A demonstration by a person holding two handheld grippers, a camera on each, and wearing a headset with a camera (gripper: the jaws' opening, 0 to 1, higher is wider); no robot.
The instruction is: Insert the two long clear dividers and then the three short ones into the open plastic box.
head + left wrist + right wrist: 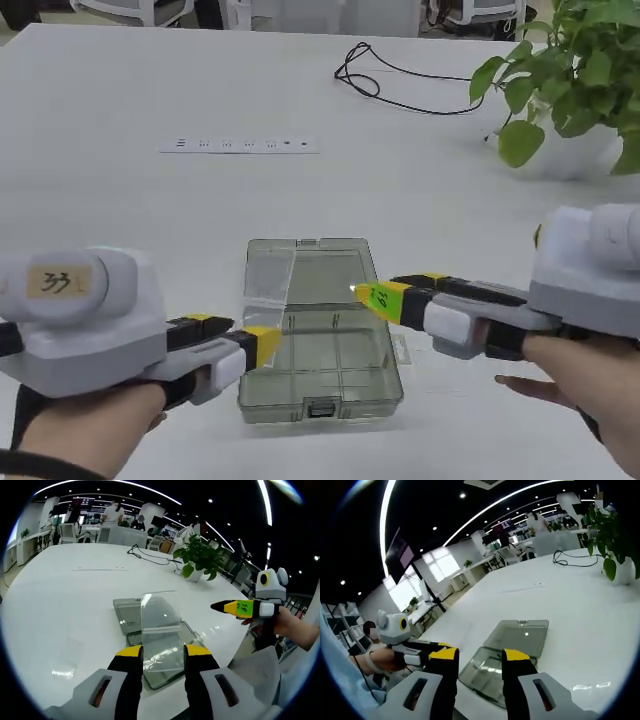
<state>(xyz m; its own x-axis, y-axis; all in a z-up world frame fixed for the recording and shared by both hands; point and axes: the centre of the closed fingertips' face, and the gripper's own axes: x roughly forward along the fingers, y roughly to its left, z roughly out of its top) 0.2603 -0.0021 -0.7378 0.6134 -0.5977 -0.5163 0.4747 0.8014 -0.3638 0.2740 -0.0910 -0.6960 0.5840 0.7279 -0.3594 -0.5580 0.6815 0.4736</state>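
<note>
1. While the left gripper (164,652) pointed toward 3 o'clock in the head view, its claw was closed narrow on a clear divider (160,625), with one yellow-tipped jaw pressed on each side edge of the sheet
2. The divider stood upright between the jaws and rose well above them. In the head view it was at the 9 o'clock edge of the open plastic box (300,405), near the line where base and lid meet. If its lower edge touched the box, I could not tell
3. The box lay on the white table (150,200), a little toward 6 o'clock from the middle of the head view. Its base was nearer to the person and its clear lid (330,262) was laid flat toward 12 o'clock
4. Inside the base some faint crossing lines were visible, but how many dividers were seated there I could not tell
5. The right gripper (480,655) pointed toward 9 o'clock, and its tips were over the 3 o'clock side of the box. In its own view the claw was moderately wide, and nothing was between the jaws
6. The two grippers faced each other across the box and stayed apart, not touching
7. Farther on the table, seen from the box, a narrow white strip (240,145) lay at 11 o'clock, a black cable (380,85) at about 12 o'clock, and a potted plant (580,60) at 2 o'clock
</note>
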